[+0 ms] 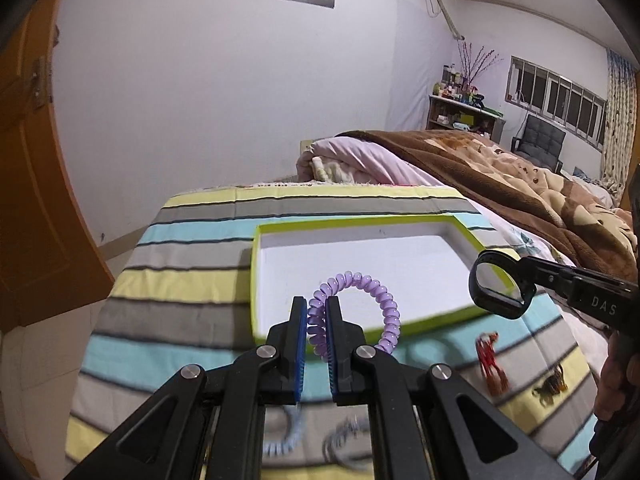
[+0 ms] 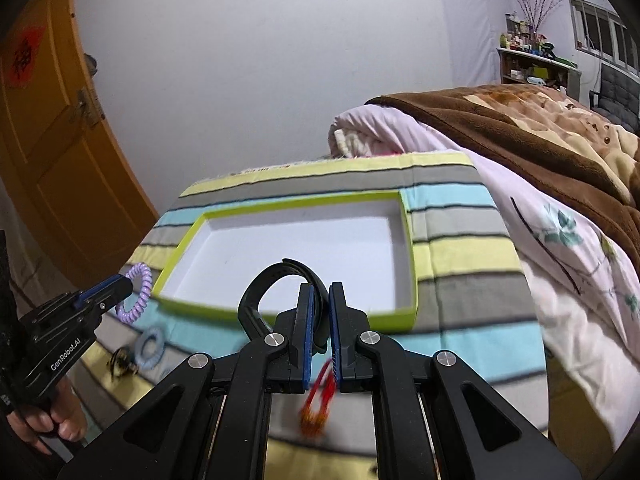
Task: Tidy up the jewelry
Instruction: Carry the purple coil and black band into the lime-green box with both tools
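The left gripper point(image 1: 317, 312) pinches a glossy lilac spiral coil bracelet point(image 1: 362, 304) between blue ribbed pads; the right gripper point(image 2: 319, 300) clamps a matte black rubbery wristband point(image 2: 276, 280); both hang over the near edge of the shallow lime-rimmed white cardboard tray point(image 2: 408, 240), which holds nothing yet; a red tasselled charm point(image 1: 490, 364), a pale blue coil point(image 2: 151, 346) and a dark trinket point(image 2: 122, 362) lie on the striped cloth point(image 1: 180, 288), unsorted.
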`<state>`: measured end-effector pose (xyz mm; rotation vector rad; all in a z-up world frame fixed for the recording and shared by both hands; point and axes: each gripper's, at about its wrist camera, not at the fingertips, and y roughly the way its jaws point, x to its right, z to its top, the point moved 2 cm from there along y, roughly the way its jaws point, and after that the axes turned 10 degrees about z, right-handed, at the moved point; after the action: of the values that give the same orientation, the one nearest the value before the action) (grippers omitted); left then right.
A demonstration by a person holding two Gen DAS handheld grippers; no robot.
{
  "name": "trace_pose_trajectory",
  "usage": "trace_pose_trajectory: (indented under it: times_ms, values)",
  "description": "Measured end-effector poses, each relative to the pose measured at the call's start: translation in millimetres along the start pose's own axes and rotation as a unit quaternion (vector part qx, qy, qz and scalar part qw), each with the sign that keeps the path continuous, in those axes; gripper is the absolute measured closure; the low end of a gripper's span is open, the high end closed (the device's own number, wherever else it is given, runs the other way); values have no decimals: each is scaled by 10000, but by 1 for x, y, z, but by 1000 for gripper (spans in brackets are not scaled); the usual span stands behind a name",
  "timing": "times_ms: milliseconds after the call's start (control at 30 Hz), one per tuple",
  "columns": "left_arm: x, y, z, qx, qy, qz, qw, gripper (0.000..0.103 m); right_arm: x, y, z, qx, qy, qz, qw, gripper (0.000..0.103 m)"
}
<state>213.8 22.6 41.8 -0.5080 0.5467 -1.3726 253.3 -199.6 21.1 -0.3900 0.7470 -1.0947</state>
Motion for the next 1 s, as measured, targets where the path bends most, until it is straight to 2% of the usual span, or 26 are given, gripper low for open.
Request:
trace_pose_trajectory:
  times_ms: [267,533,800,1000]
  values:
    - [-3,66,33,-239,54,137,9996,95,32,43,28,-156,193,-42,9997,96]
    - [-5,120,42,-577,133,431,9973,94,57,83,44,-360,246,-288,9986,96]
    - [-3,147,34,-823,130,573,9949,94,69,103,45,-556,215,-448,9972,96]
    - [-1,152,32,-883,100,518,9947,93,71,106,45,-665,181,-454,9966,95]
